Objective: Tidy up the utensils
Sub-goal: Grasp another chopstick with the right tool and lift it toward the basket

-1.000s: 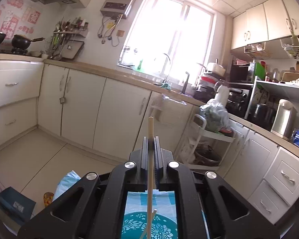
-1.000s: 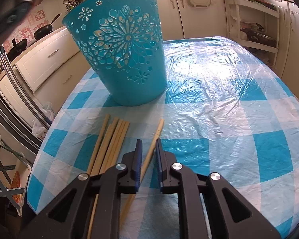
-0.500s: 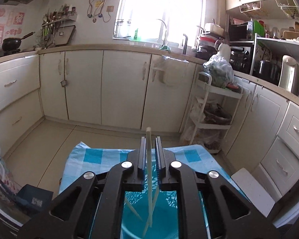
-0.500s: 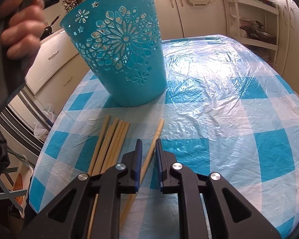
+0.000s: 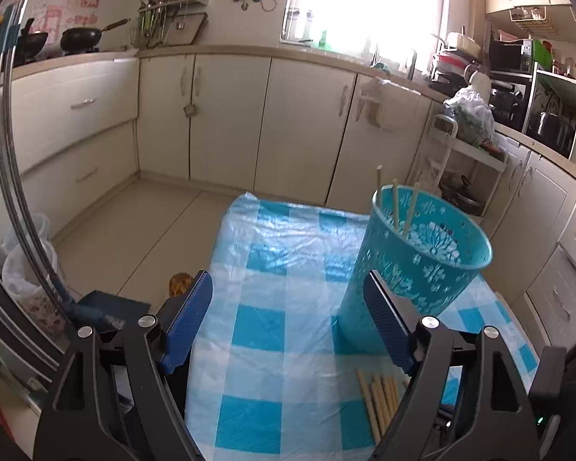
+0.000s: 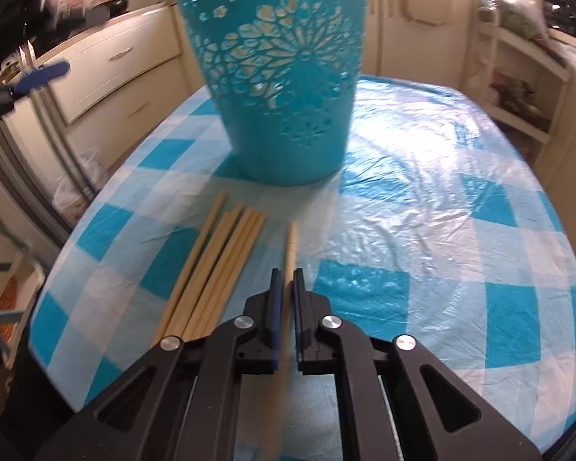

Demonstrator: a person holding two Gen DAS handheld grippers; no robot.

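Observation:
A turquoise cut-out basket [image 5: 418,265] [image 6: 284,88] stands on the blue-and-white checked table [image 5: 272,330] [image 6: 422,230]. Three wooden chopsticks [image 5: 394,207] stand inside it, tips above the rim. Several more chopsticks [image 6: 215,269] [image 5: 378,399] lie bundled on the cloth in front of the basket. My left gripper [image 5: 288,315] is open and empty, above the table to the left of the basket. My right gripper [image 6: 285,280] is shut on a single chopstick [image 6: 291,246] that points toward the basket, just right of the bundle.
Cream kitchen cabinets [image 5: 226,115] line the walls beyond the table. A white shelf cart [image 5: 464,153] with a bagged item stands at the right. A plastic bag [image 5: 27,265] and a metal pole [image 5: 15,176] are at the left of the table.
My left gripper let its chopstick drop into the basket, opened wide and drew back to the left. My right gripper closed on the single chopstick and straightened it toward the basket.

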